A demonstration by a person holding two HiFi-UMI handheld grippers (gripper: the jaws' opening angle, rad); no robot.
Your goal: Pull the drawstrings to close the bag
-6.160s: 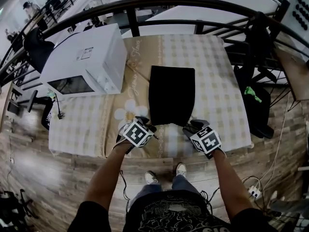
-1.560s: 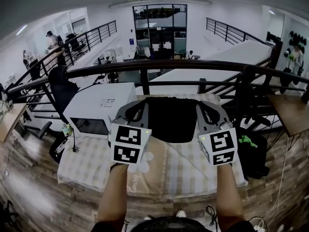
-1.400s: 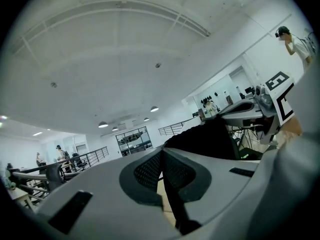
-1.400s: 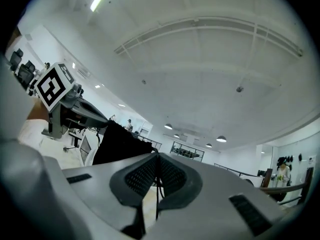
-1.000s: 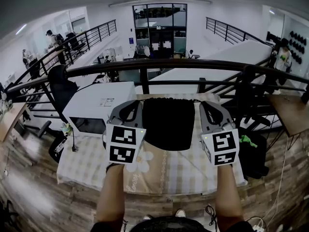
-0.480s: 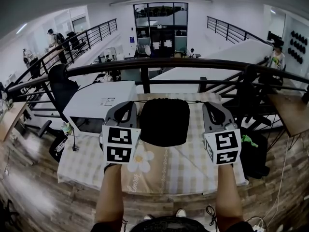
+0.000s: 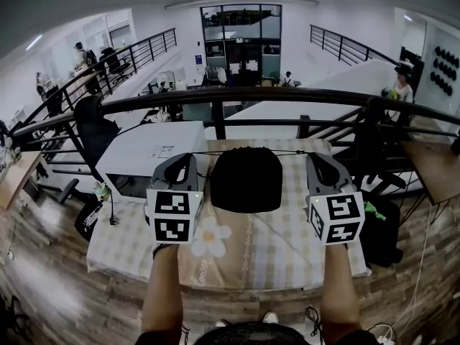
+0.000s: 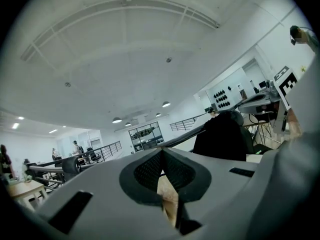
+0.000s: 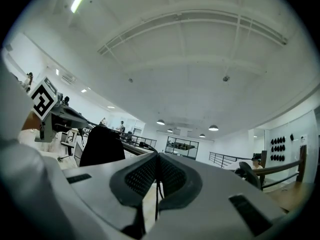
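The black bag (image 7: pixel 244 180) hangs at frame centre over the table (image 7: pixel 287 243), its top gathered. The left gripper (image 7: pixel 185 161) and right gripper (image 7: pixel 316 161) flank it, each with jaws pinched together on a taut drawstring (image 7: pixel 295 152).

Head cam fwd-down, gripper cams level, close, all share bag (image 7: pixel 245 180)

The black bag (image 7: pixel 246 182) hangs at frame centre, rounded, its top gathered nearly shut. Thin drawstrings (image 7: pixel 203 153) stretch taut left and right from the top, seemingly suspending it.
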